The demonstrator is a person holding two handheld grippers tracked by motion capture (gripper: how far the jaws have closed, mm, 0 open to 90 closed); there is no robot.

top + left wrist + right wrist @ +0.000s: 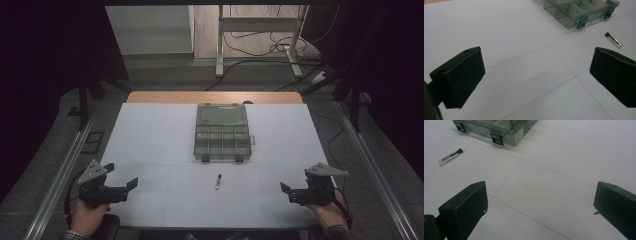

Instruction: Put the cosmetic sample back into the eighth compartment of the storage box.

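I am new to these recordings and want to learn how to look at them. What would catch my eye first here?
First, the open, clear compartment box at the far middle of the white table, its lid laid back. Next, the small glass vial with a black cap, lying alone in front of the box. Last, the left tool and right tool at the near corners, both open and holding nothing.

This looks like a lab or recording workroom: a white gridded work surface [150,150] over a wooden tabletop, aluminium rails [60,175] along both sides, dark curtains around, and beyond, a bare desk frame [260,40] with loose cables [260,47] on the floor.
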